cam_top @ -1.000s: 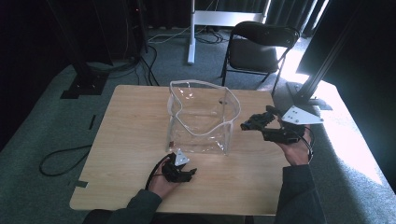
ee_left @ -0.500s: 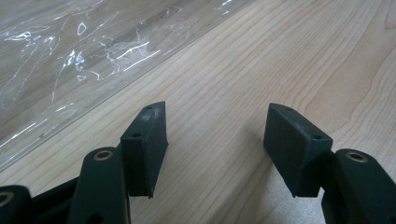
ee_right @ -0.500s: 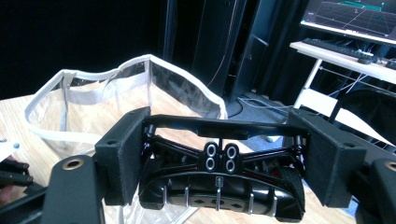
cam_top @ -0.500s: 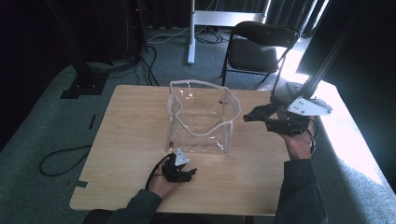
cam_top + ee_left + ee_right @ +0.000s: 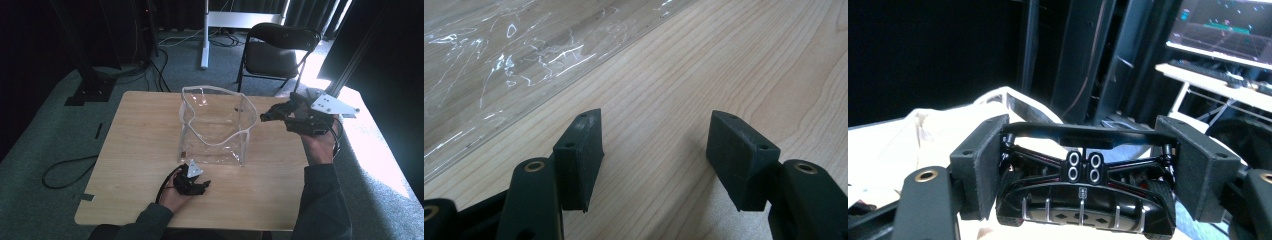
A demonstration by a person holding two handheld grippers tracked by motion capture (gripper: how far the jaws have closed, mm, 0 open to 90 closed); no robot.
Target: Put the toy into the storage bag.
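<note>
A clear soft plastic bag [image 5: 217, 125] stands open-topped in the middle of the wooden table [image 5: 140, 150]. My right gripper [image 5: 271, 115] hovers just right of the bag's rim, shut on a black toy car [image 5: 286, 113]. In the right gripper view the car [image 5: 1083, 195] shows its rear, with spoiler and exhausts, clamped between the pads [image 5: 979, 165], and the bag [image 5: 923, 135] lies beyond it. My left gripper [image 5: 201, 186] rests low on the table in front of the bag. Its jaws are open around bare wood [image 5: 654, 145], with the bag's wall [image 5: 499, 60] just ahead.
A black folding chair [image 5: 277, 50] stands behind the table's far right corner. Cables [image 5: 65, 170] trail on the carpet at the left, and a white stand [image 5: 205, 35] rises at the back. A monitor and desk [image 5: 1223, 30] appear in the right gripper view.
My right gripper has risen and moved slightly left toward the bag's rim, carrying the car. The left gripper and the bag have stayed put.
</note>
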